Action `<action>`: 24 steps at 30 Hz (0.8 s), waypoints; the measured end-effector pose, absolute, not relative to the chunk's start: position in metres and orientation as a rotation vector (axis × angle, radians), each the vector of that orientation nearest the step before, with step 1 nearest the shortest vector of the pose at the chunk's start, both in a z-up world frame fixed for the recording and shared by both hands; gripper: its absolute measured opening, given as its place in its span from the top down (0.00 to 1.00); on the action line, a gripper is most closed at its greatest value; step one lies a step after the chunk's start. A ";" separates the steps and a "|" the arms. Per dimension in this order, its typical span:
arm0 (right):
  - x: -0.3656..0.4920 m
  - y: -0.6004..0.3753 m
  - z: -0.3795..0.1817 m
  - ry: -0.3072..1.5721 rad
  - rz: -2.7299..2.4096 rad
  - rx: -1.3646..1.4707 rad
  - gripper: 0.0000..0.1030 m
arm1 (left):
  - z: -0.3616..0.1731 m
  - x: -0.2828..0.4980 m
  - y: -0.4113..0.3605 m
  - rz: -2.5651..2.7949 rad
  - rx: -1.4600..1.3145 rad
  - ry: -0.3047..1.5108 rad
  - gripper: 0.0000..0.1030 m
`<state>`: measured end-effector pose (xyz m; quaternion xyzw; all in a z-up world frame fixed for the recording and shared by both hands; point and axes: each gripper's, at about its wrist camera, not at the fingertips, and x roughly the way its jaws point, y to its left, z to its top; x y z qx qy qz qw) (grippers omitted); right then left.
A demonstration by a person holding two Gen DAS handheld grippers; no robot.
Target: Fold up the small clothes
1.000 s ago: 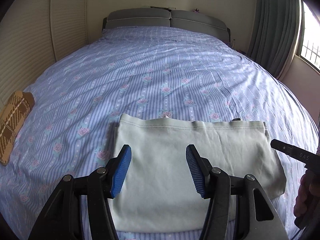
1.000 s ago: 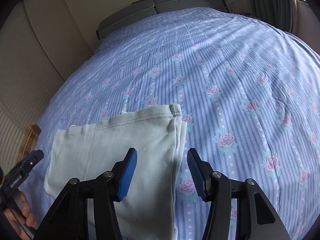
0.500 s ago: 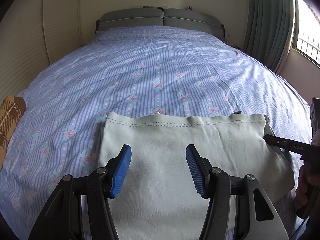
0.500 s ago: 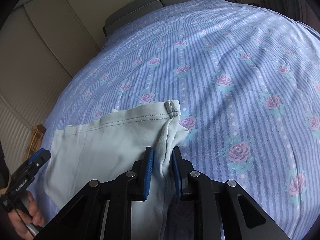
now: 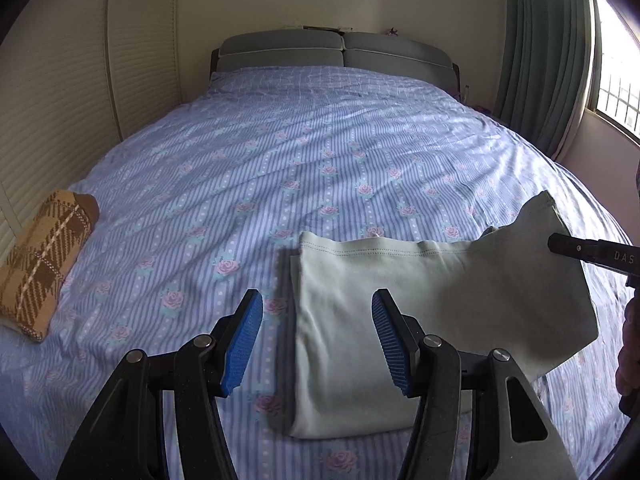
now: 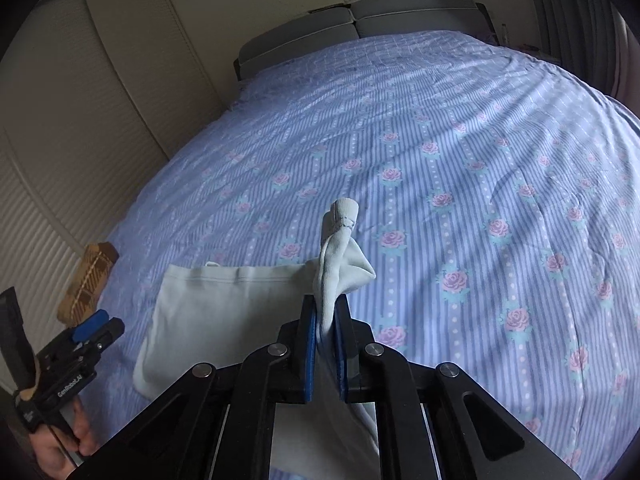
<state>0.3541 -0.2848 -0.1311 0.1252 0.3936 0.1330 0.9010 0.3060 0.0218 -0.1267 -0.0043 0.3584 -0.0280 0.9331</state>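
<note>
Pale green garment (image 5: 400, 304) on bed (image 5: 320, 168), right edge pinched in right fingers (image 6: 308, 344), left fingers (image 5: 242, 340) spread, seemingly above it.

A brown plaid cushion (image 5: 42, 258) lies at the edge of the floral striped bedsheet (image 5: 320, 160), near louvered doors (image 5: 52, 92).

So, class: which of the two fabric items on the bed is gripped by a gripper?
The pale green folded garment, pinched by the right gripper; the brown plaid cloth lies untouched.
</note>
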 end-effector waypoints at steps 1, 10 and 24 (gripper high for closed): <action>0.353 -0.274 -0.124 0.814 0.290 0.248 0.91 | -0.123 0.303 0.030 -0.051 -0.007 0.727 0.45; 0.363 -0.164 -0.108 0.908 0.357 0.201 0.91 | -0.095 0.285 0.110 0.020 -0.034 0.733 0.45; 0.407 -0.052 -0.165 1.057 0.340 0.102 0.91 | -0.104 0.290 0.146 0.008 -0.087 0.764 0.45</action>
